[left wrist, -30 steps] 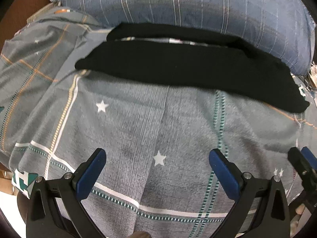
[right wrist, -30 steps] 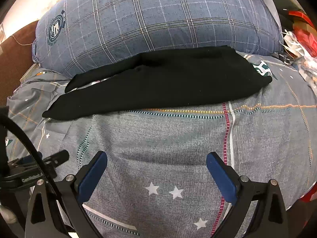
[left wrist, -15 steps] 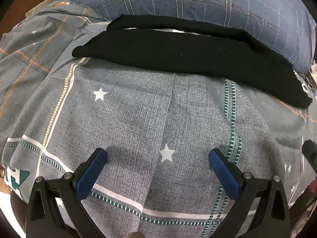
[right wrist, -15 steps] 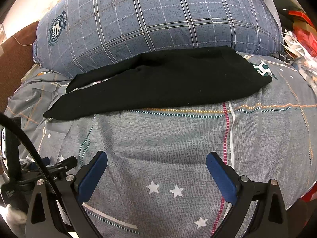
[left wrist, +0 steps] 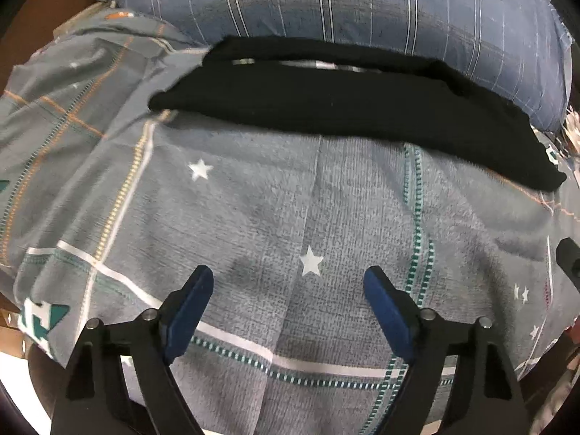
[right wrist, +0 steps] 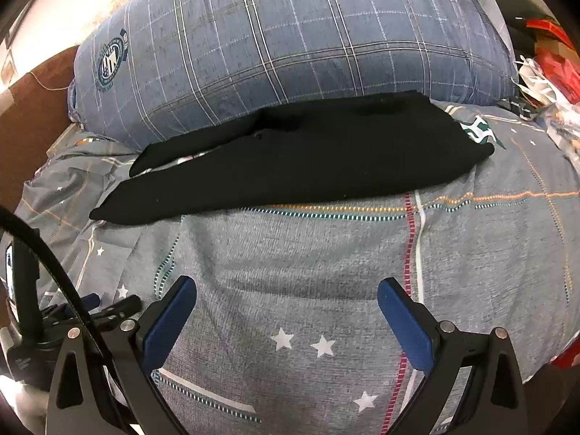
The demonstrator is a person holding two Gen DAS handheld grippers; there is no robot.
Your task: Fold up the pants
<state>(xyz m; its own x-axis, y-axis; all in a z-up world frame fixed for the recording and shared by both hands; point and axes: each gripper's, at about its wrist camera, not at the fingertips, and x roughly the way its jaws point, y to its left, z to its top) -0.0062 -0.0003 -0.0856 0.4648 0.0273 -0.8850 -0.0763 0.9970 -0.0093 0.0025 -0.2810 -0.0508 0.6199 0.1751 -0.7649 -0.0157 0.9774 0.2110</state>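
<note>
Left tool [left wrist: 288, 286] has narrowed slightly since earlier, still parted, empty. Right tool [right wrist: 286, 299] wide, empty. Black pants [right wrist: 301, 161] lie flat on the bed [right wrist: 326, 253], against the pillow [right wrist: 290, 43].

left gripper [left wrist: 288, 282] jaws apart, empty | black pants [left wrist: 344, 108] flat on bedspread [left wrist: 253, 199]

Bedroom at home; quilt [right wrist: 326, 253], plaid pillow [right wrist: 290, 43].
</note>
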